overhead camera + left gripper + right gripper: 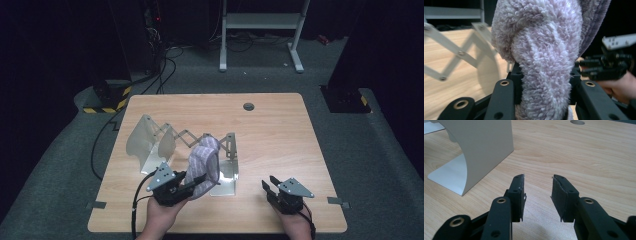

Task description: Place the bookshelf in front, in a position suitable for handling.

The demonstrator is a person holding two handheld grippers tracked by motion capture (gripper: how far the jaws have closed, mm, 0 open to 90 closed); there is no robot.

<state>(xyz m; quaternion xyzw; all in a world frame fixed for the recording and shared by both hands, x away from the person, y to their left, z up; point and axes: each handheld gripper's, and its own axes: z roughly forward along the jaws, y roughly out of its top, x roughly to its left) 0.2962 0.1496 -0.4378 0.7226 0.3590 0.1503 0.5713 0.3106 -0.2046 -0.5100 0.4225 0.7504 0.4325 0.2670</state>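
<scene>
High view: a light wooden desk (280,130) takes up the middle of the frame. Left of centre stands a pale folding rack (165,142) with scissor-like struts and metal base plates. A fluffy lilac towel (204,162) is draped over the rack's right part and runs down toward the lower left. There the left gripper (192,186), held in a hand at the bottom edge, has the towel's lower end between its fingers. At the lower right the right gripper (268,188) sits in the other hand just above the desk, well apart from the towel, its fingers spread with nothing between them. A small round grommet (248,106) is set into the desk near its far edge.

Left gripper view: the towel (544,62) dominates the centre, a thick roll of it running down between the two black fingers (504,97), which press on it from both sides. The rack's struts (459,53) cross the left of the frame; the right gripper (606,67) shows at the right edge.

Right gripper view: the fingers (517,192) stand partly open over bare desk (579,155), gripping nothing. A metal plate of the rack (479,147) curves down to the desk in the upper left.
</scene>
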